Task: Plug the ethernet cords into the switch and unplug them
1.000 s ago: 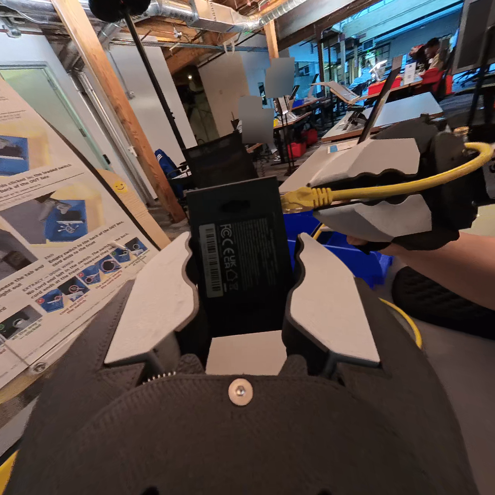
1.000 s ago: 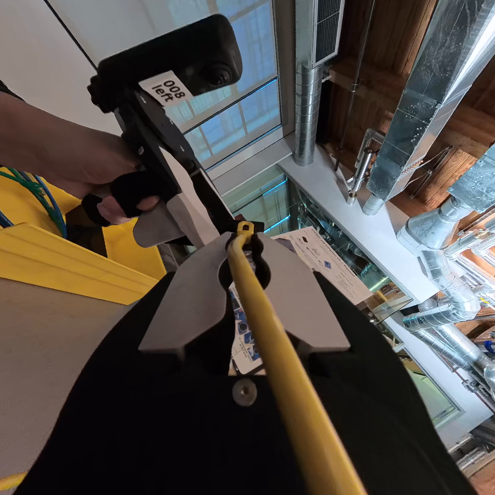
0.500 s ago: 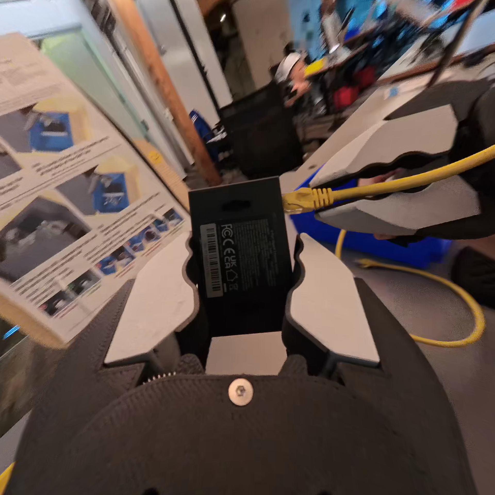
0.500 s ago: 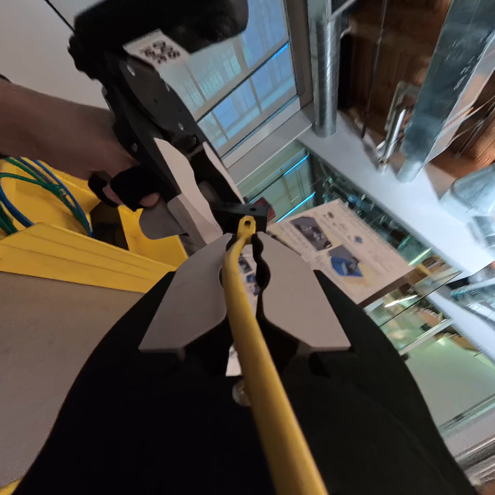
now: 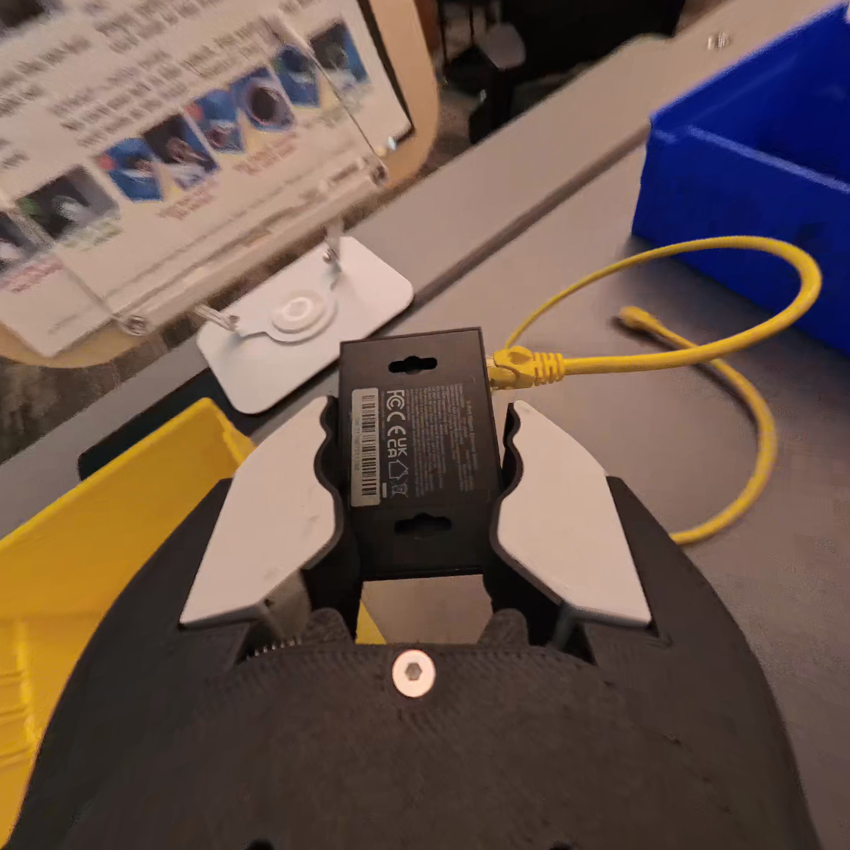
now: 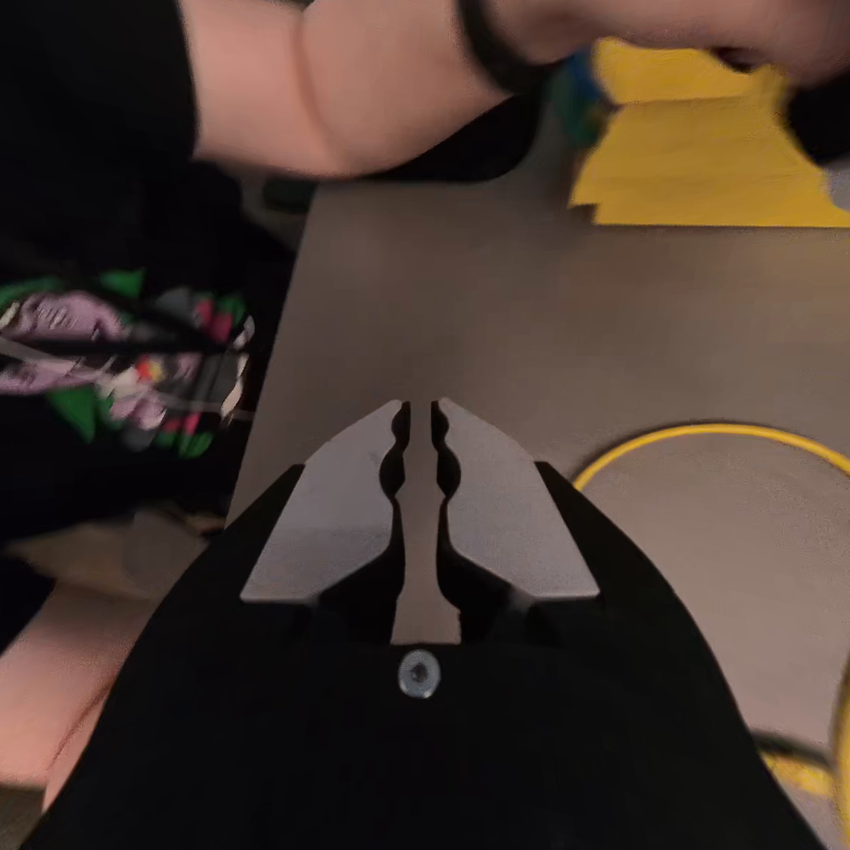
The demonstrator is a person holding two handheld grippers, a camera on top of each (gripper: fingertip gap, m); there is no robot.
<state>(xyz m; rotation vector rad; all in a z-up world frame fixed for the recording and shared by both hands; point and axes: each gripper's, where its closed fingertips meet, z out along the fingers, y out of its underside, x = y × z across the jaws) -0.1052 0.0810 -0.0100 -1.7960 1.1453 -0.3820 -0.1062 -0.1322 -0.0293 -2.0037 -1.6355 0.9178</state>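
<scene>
Left gripper [image 5: 418,407] clamped on black ethernet switch [image 5: 416,441]; right gripper [image 6: 419,404] slightly apart, empty.
Yellow ethernet cord [image 5: 690,354] plugged at switch's right side only in left view; right view blurred.

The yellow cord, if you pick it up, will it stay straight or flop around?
Probably floppy: the yellow cord lies in a loose loop on the table. It looks thin, so likely light. Its plug sits at the switch, so lifting may tug that.

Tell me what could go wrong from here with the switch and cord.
The left gripper holds the switch in the air with the yellow cord plugged in; its loop drags on the table and could snag. The right gripper holds nothing, so a tug may twist the switch.
</scene>
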